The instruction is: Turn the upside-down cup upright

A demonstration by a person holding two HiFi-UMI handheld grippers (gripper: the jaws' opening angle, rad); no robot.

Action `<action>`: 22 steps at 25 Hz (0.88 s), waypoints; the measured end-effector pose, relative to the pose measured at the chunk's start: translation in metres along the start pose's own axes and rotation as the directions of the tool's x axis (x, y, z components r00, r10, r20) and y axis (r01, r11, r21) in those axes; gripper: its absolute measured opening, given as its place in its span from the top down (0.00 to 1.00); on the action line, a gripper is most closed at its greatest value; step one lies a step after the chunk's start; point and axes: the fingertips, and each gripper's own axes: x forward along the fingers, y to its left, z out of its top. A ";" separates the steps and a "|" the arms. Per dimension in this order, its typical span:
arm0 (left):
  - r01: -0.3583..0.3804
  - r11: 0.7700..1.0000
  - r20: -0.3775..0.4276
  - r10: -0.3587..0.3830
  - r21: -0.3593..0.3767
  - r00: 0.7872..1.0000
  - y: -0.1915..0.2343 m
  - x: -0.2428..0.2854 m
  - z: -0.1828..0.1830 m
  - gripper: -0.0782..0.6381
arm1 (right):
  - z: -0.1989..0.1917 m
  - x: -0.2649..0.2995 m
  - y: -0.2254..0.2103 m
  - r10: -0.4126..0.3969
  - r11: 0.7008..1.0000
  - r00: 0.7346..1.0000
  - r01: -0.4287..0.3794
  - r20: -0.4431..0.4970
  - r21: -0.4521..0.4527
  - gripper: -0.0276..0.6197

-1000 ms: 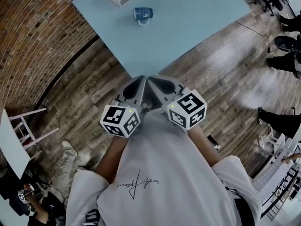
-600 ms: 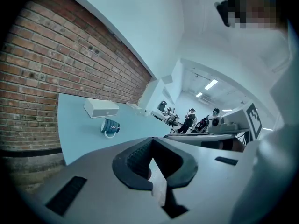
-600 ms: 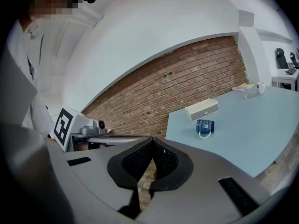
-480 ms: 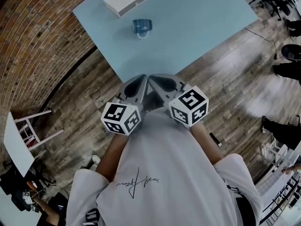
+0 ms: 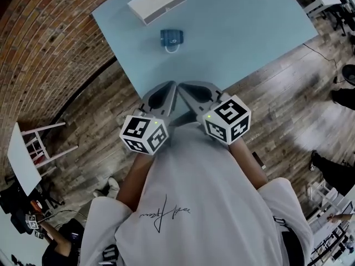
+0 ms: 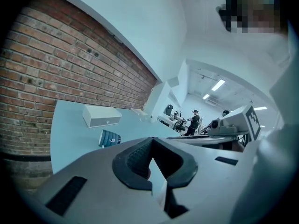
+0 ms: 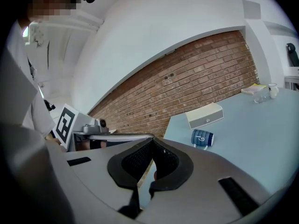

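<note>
**Item: cup** [image 5: 172,38]. Blue with a white handle, standing on the light-blue table [image 5: 238,32], just nearer the person than the white box [image 5: 157,0] and well apart from both grippers. Its long axis appears to stand upright on the table with the handle turned toward the person. The head view is too small to confirm that the rim is down.

**Item: left gripper** [image 5: 168,88]. Held at the chest, jaws pressed together with nothing between them.

**Item: right gripper** [image 5: 187,88]. Held beside the left, tips almost touching it, jaws likewise pressed together and empty.

**Relation:** The cup lies straight ahead of the paired tips, beyond the table's near corner. Neither gripper is clearly nearer, so either could reach it.

**Change since a second ago:** The cup and the table corner sit lower in the head view, closer to the tips. The grippers keep their paired, closed pose. The person has likely stepped toward the table, and the reach has not yet begun.
</note>
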 end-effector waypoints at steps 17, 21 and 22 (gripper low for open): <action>-0.099 0.994 0.020 0.100 -0.046 0.995 0.030 0.047 0.005 0.88 | 0.014 0.028 -0.046 0.121 0.993 0.990 -0.120 -0.070 0.013 0.93; -0.129 0.990 0.017 0.131 -0.062 0.991 0.042 0.051 0.007 0.88 | 0.015 0.037 -0.051 0.134 0.991 0.988 -0.133 -0.082 0.016 0.93; -0.142 0.988 0.017 0.143 -0.064 0.990 0.046 0.052 0.007 0.88 | 0.015 0.039 -0.053 0.135 0.991 0.987 -0.134 -0.085 0.017 0.93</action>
